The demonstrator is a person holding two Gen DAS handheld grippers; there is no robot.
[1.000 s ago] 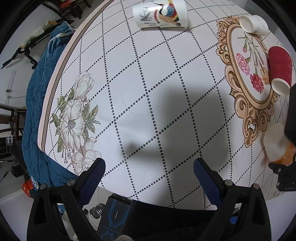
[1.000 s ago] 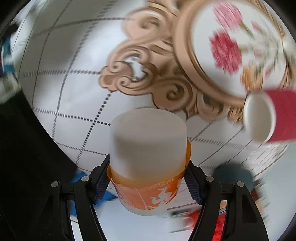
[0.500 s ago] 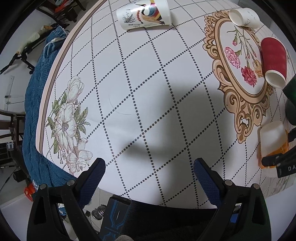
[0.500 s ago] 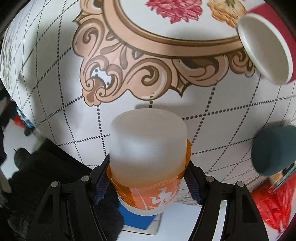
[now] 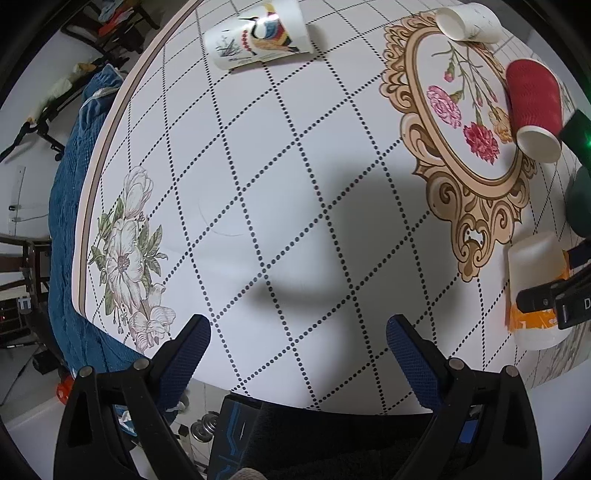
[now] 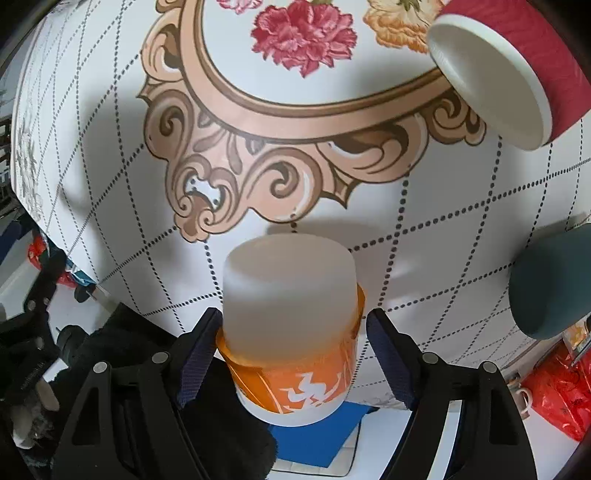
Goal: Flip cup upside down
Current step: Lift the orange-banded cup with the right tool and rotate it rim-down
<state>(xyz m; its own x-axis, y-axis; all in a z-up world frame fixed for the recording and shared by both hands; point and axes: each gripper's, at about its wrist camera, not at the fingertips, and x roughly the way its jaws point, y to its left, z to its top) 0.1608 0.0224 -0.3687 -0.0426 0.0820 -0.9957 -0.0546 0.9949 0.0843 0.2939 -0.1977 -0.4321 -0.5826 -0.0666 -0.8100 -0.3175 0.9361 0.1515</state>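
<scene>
Between the blue-padded fingers of the right gripper (image 6: 293, 354) sits a frosted plastic cup with an orange sleeve (image 6: 291, 325), its closed base pointing away from the camera toward the table and its rim nearest the lens. The left finger presses against the sleeve; on the right side a thin sliver of light shows between pad and cup, so the hold looks loose at best and I cannot tell if it truly clamps. From the left wrist view the same cup (image 5: 535, 288) appears far to the right of the left gripper (image 5: 297, 350), near the table's front edge, with the right tool's black frame across its orange band.

The left gripper hangs spread wide with nothing between its fingers, above the white tablecloth with dotted diamond lines (image 5: 280, 184). Ahead of the right gripper lies the cloth's ornate tan scroll frame with carnations (image 6: 295, 110). Ahead and to its right a red ribbed paper cup (image 6: 517, 70) lies on its side, white mouth toward the camera. To its right, a dark teal rounded object (image 6: 550, 288) intrudes; what it is I cannot tell. Far ahead of the left gripper a bird-printed paper cup (image 5: 258, 35) lies on its side, and ahead to the right a small white paper cup (image 5: 467, 22) also lies tipped over.
</scene>
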